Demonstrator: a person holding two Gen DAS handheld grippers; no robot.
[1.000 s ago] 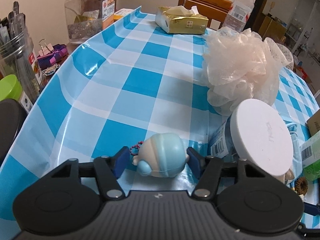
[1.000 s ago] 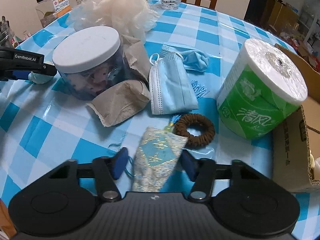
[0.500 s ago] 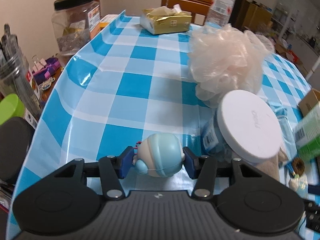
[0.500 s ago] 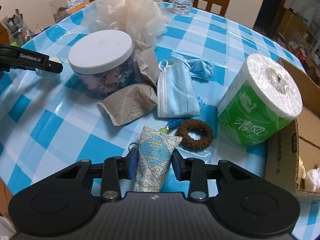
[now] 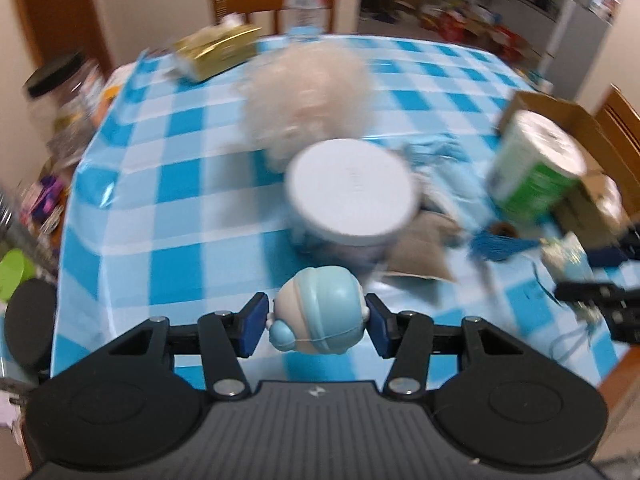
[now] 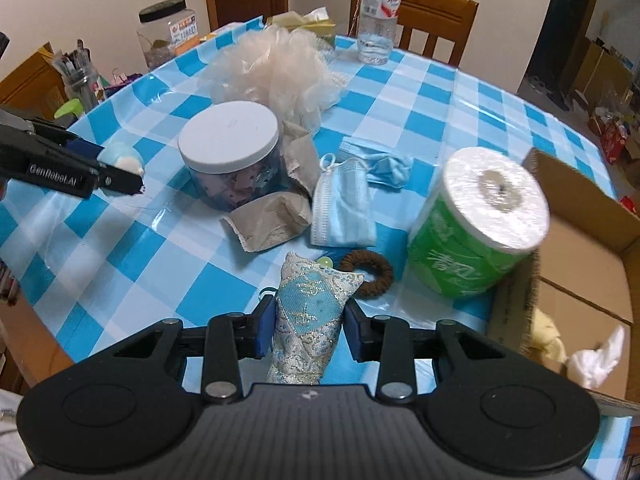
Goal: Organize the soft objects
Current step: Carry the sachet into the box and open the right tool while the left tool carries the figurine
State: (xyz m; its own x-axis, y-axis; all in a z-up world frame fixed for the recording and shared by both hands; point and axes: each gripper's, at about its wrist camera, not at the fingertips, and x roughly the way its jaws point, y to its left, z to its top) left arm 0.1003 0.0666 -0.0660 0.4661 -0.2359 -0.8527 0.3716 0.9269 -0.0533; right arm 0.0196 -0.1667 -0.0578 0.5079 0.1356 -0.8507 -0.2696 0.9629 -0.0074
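Soft toy (image 5: 320,309) and brocade pouch (image 6: 311,312) are both in my grip and off the bench (image 6: 132,248), 1 per claw. My left claw (image 5: 316,322) is closed on the round blue-and-cream toy, pads pressing its 2 sides. My right claw (image 6: 309,326), whose jaws have just been closing, is now clamped on the pouch's middle, with its top end standing out past the pads.

My worry is the toy: it is smooth and rounded, so I judge it could squirt out if I swing fast, and the left view is already smeared. The pouch's blue tassel (image 5: 500,246) hangs loose and could snag the brown hair ring (image 6: 370,276) or the wrapped paper roll (image 6: 476,224) on the way to the cardboard box (image 6: 580,248), which I take to be the drop point.

Both claws pitch steeply downward over the near edge of the bench, left one well left of the white-lidded jar (image 6: 230,152).
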